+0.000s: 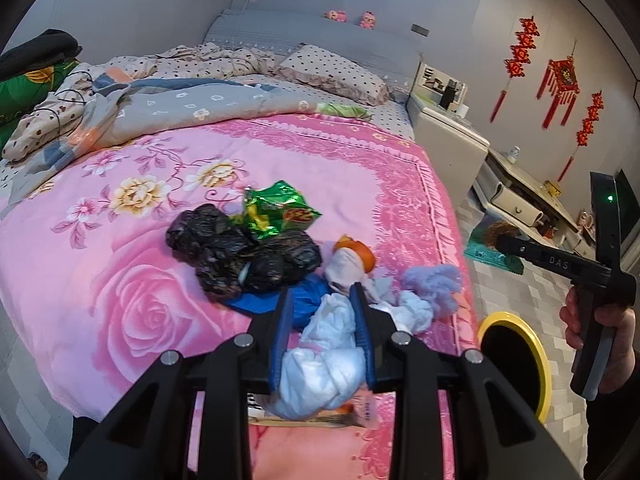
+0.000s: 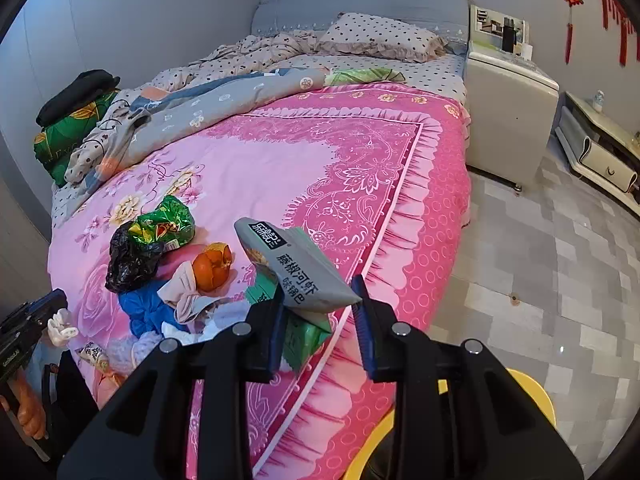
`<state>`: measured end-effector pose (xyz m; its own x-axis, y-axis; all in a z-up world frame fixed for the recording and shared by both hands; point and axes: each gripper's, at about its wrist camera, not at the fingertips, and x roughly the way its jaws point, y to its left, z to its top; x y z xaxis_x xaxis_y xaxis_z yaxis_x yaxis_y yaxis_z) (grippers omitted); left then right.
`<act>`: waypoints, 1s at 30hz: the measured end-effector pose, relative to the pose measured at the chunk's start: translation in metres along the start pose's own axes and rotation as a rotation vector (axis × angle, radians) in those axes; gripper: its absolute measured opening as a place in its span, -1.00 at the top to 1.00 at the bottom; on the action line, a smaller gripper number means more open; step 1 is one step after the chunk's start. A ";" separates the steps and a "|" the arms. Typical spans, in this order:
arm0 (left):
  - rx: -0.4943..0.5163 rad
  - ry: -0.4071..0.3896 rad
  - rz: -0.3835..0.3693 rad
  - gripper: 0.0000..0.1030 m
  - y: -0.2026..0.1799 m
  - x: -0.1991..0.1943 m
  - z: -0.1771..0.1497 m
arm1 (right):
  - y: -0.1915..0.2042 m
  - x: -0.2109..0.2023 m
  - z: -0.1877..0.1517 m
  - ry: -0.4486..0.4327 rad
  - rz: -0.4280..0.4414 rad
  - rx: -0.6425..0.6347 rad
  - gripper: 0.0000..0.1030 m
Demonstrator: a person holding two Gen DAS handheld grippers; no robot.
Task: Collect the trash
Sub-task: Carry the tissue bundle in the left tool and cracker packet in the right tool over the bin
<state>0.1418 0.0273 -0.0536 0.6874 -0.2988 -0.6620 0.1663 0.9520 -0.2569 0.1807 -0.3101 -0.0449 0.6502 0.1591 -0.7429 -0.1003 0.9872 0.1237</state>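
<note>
You are seeing "DAS" printed in pale letters along the black arm of the right tool (image 1: 505, 245) in the left wrist view. In the right wrist view, the grey snack packet (image 2: 296, 270) between your right tool's fingers is showing "藤椒河虾" in black characters, with a smaller line beneath it and a black logo block near its top end, both too unclear to read.

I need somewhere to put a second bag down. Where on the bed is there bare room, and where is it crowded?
Free: the pink bedspread between the grey quilt and the green wrapper, and its right side toward the frilled edge. Crowded: the near corner, where the black bag, orange peel and tissues lie together.
</note>
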 end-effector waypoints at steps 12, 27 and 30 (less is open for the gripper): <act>0.116 0.009 -0.107 0.47 -0.094 -0.012 -0.004 | -0.059 -0.084 -0.035 -0.052 -0.038 0.073 0.41; 0.294 0.138 -0.270 0.46 -0.210 0.020 -0.027 | -0.134 -0.131 -0.089 -0.023 -0.123 0.197 0.37; 0.317 0.170 -0.287 0.46 -0.225 0.030 -0.036 | -0.146 -0.130 -0.097 -0.010 -0.142 0.222 0.36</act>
<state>0.1000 -0.1980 -0.0411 0.4607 -0.5350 -0.7082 0.5597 0.7944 -0.2360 0.0374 -0.4740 -0.0297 0.6534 0.0178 -0.7568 0.1593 0.9741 0.1605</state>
